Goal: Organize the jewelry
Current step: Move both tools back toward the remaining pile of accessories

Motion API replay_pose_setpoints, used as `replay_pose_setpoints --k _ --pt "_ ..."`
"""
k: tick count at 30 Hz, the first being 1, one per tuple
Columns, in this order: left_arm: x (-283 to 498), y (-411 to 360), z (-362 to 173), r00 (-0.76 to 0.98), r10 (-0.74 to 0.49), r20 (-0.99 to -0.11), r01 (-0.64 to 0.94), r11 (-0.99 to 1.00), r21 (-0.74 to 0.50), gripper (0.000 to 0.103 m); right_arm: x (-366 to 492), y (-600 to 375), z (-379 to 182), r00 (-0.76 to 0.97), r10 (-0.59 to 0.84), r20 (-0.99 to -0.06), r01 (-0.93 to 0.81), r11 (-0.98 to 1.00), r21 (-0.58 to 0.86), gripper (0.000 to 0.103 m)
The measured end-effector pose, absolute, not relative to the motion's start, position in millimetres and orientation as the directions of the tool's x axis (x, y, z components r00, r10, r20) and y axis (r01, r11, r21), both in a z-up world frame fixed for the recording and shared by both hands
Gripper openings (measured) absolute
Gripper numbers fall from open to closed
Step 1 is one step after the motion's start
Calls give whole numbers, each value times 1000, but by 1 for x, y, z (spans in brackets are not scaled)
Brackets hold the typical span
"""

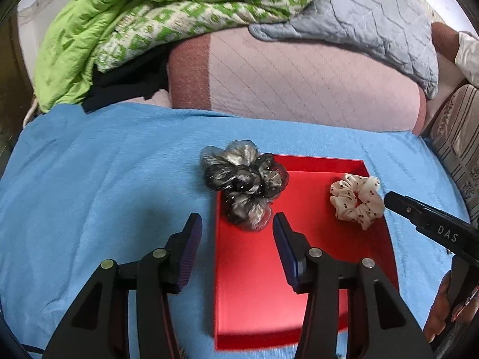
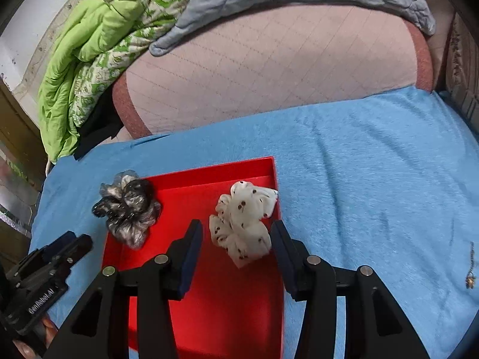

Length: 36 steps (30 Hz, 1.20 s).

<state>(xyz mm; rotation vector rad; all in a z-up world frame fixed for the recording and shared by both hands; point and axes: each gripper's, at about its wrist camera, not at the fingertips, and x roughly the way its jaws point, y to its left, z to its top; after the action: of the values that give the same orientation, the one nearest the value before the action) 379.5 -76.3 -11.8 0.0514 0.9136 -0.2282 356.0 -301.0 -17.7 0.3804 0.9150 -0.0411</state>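
Note:
A shallow red tray [image 1: 257, 284] [image 2: 209, 314] lies on a blue towel. A grey and black sheer scrunchie [image 1: 244, 185] [image 2: 128, 209] rests on the tray's far left corner, partly over the rim. A white dotted scrunchie [image 1: 357, 199] [image 2: 242, 224] lies against the tray's right wall. My left gripper [image 1: 237, 224] is open and empty, just short of the grey scrunchie. My right gripper [image 2: 236, 233] is open, its fingers on either side of the white scrunchie. The right gripper's tip also shows in the left wrist view [image 1: 389, 199].
The blue towel [image 1: 89, 194] [image 2: 374, 164] covers the surface. Behind it lie a pink quilted cushion [image 1: 299, 80], a green quilt [image 1: 104, 30] and a grey padded cover [image 1: 374, 15]. A striped fabric edge [image 1: 458, 149] is at the right.

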Motion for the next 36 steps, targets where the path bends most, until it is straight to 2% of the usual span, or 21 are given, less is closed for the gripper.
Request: replay_pose_setpoints --k 11,18,26,36 --pt "306 -54 18 634 -159 -757 251 968 8 49 288 -290 6 636 134 -760 173 935 309 52" --pt "262 -16 22 629 -173 -758 229 973 -32 49 236 -280 9 637 146 -757 140 944 299 52" --pt "225 13 -6 570 -198 -798 188 976 -108 49 175 -276 -9 614 165 -772 129 944 304 53" --pt "198 -3 -51 496 -242 -834 208 966 -157 49 122 -276 -41 580 202 -789 156 923 351 53"
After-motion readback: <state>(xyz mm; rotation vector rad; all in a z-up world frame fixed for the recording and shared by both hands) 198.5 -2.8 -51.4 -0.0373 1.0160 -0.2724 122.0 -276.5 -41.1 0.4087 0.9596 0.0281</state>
